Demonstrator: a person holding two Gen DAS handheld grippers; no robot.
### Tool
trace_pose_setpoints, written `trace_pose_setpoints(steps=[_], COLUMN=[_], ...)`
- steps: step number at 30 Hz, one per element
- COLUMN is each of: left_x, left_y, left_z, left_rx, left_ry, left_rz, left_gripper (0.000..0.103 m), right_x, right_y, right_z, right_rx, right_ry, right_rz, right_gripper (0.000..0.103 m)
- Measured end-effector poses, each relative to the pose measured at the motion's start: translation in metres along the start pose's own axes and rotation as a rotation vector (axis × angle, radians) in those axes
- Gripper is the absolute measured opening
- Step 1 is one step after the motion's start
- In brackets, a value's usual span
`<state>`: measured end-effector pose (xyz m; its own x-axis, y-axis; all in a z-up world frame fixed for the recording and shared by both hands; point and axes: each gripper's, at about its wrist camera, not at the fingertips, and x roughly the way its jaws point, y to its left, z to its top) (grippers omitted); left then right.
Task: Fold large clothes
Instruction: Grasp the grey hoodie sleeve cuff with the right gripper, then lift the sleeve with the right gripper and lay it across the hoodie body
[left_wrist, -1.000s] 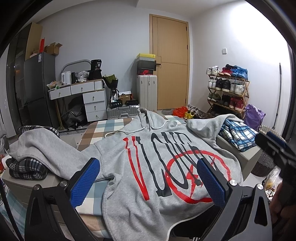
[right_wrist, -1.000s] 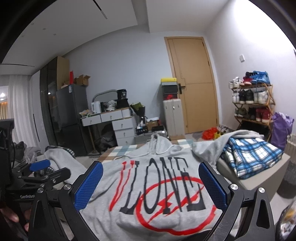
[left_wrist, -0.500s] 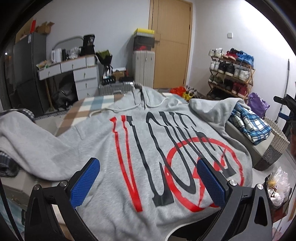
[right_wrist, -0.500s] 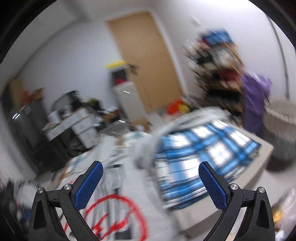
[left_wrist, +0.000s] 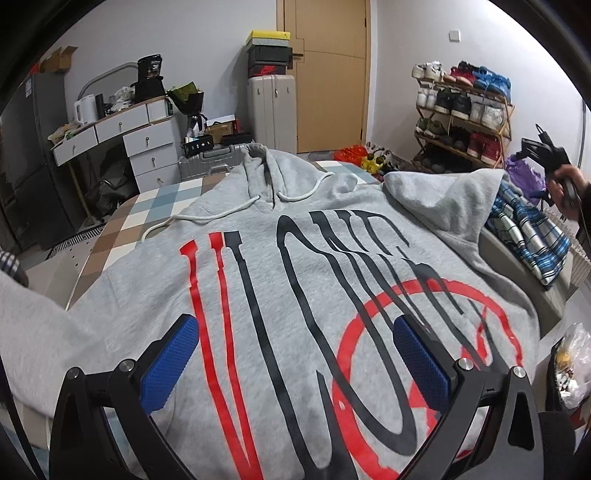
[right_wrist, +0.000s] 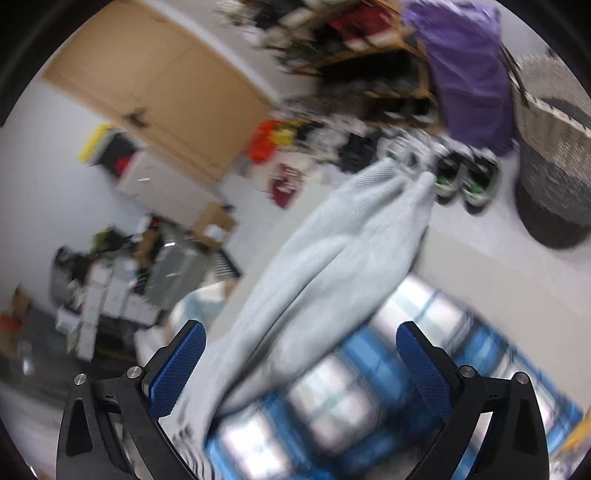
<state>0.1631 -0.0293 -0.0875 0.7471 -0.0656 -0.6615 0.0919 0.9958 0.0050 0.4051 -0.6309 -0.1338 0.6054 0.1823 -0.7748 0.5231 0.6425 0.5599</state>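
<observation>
A grey hoodie (left_wrist: 295, 266) with red and black lettering lies face up across the checked bed, hood toward the door. My left gripper (left_wrist: 295, 354) hovers open just above its lower front, nothing between the blue pads. The hoodie's right sleeve (right_wrist: 332, 266) drapes over a folded blue plaid garment (right_wrist: 424, 369). My right gripper (right_wrist: 301, 363) is open above that sleeve, tilted, the view blurred. In the left wrist view the right gripper (left_wrist: 546, 155) shows at the far right, held by a hand.
A blue plaid garment (left_wrist: 532, 236) lies on the bed's right edge. A woven basket (right_wrist: 554, 147), a purple bag (right_wrist: 465, 66) and shoes stand on the floor to the right. A shoe rack (left_wrist: 461, 110), suitcase and drawers line the far wall.
My left gripper has lowered and moved forward over the hoodie's print. My right gripper has swung right and tilted down over the right sleeve and plaid garment. Both stayed open.
</observation>
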Motion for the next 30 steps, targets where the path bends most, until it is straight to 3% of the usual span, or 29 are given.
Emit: trace_pose_setpoints(steps=[4,9,11,12,14,17,21,30], left_x=[0.01,0.018,0.02,0.02,0.023,0.024,0.017,-0.01], left_y=[0.001,0.001,0.001,0.002,0.003,0.004,0.005,0.011], left_z=[0.001,0.004,0.004,0.002,0.002,0.004,0.004,0.006], left_rx=[-0.001,0.015,0.017,0.014,0.006,0.002,0.005,0.0], left_ry=[0.028,0.052,0.06,0.067,0.079,0.079,0.064,-0.008], left_rz=[-0.017,-0.02,-0.019,-0.018,-0.021,-0.019,-0.013,-0.006], left_gripper=[0.102,0.102,0.102,0.102,0.102,0.102,0.102,0.102], right_x=[0.022,0.045,0.054,0.057,0.059,0.052,0.017,-0.098], right_y=[-0.018,-0.014,-0.013,-0.015,-0.012,-0.007,0.009,0.061], right_z=[0.032,0.053,0.055,0.057,0.055,0.053,0.049,0.035], right_rx=[0.111,0.06,0.07,0.072,0.044,0.024,-0.036,-0.17], right_ry=[-0.012,0.007,0.018,0.014,-0.012,-0.054,-0.2,-0.505], right_rz=[-0.103,-0.231,-0.242,-0.24,-0.293,-0.256,-0.165,-0.108], right_gripper=[0.103,0.099,0.081,0.077,0.041,0.017,0.015,0.015])
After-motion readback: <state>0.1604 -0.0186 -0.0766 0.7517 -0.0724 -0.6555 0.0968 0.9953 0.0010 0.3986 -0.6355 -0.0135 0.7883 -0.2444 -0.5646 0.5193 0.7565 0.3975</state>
